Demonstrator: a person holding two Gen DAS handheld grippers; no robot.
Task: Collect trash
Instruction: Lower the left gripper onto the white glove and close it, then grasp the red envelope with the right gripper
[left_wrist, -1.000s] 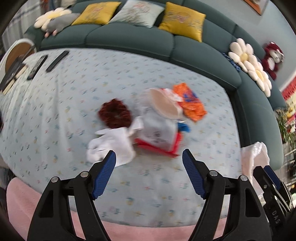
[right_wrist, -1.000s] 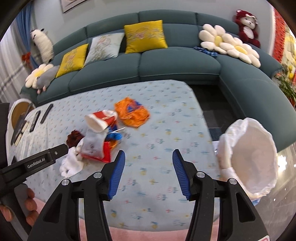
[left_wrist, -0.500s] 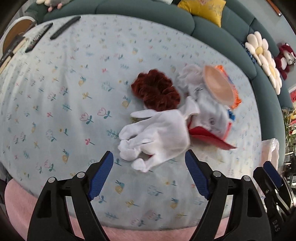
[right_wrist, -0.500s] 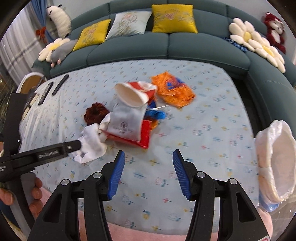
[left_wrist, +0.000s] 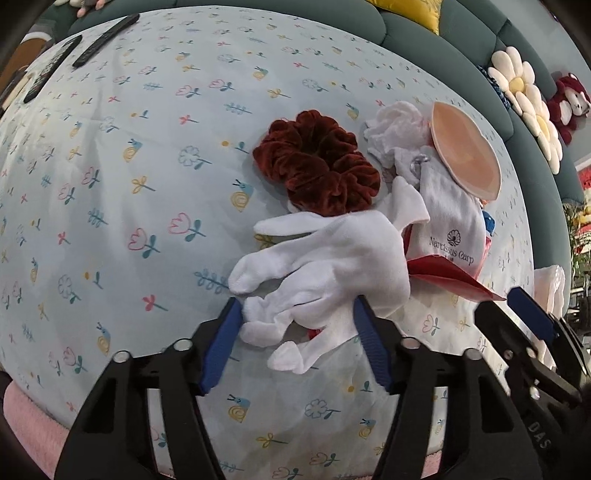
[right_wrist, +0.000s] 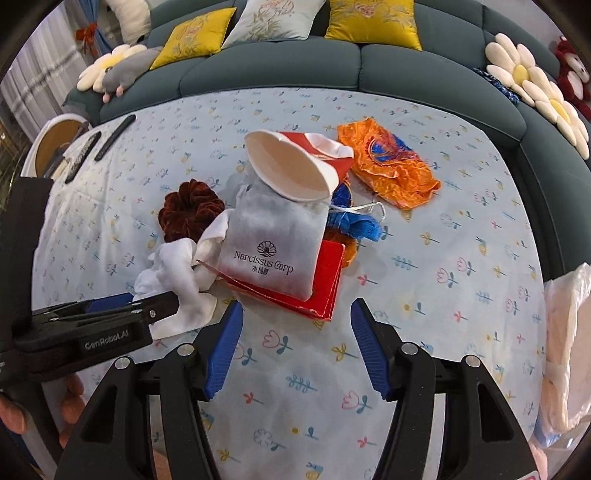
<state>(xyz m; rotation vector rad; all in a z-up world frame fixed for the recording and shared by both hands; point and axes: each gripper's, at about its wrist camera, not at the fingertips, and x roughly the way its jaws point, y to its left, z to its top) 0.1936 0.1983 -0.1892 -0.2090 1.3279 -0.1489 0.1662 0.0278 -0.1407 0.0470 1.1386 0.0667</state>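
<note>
A pile of trash lies on the flowered tablecloth (left_wrist: 110, 184). A white glove (left_wrist: 332, 266) lies at its near left edge; it also shows in the right wrist view (right_wrist: 177, 280). My left gripper (left_wrist: 295, 328) is open with its jaws on either side of the glove's fingers. Behind it lie a dark red scrunchie (left_wrist: 317, 166), a white pouch (right_wrist: 273, 243) marked Narcissus Carp, a red packet (right_wrist: 325, 288), a paper cup (right_wrist: 291, 166) and an orange wrapper (right_wrist: 388, 166). My right gripper (right_wrist: 295, 332) is open and empty, just in front of the red packet.
A white plastic bag (right_wrist: 565, 350) hangs at the table's right edge. Remote controls (left_wrist: 103, 35) lie at the far left. A teal sofa (right_wrist: 332, 70) with cushions wraps the far and right sides. The left gripper's body (right_wrist: 92, 332) shows at the right view's left.
My left gripper has moved forward and down onto the white glove, its jaws now straddling the glove's fingers. My right gripper has moved closer to the pile.
</note>
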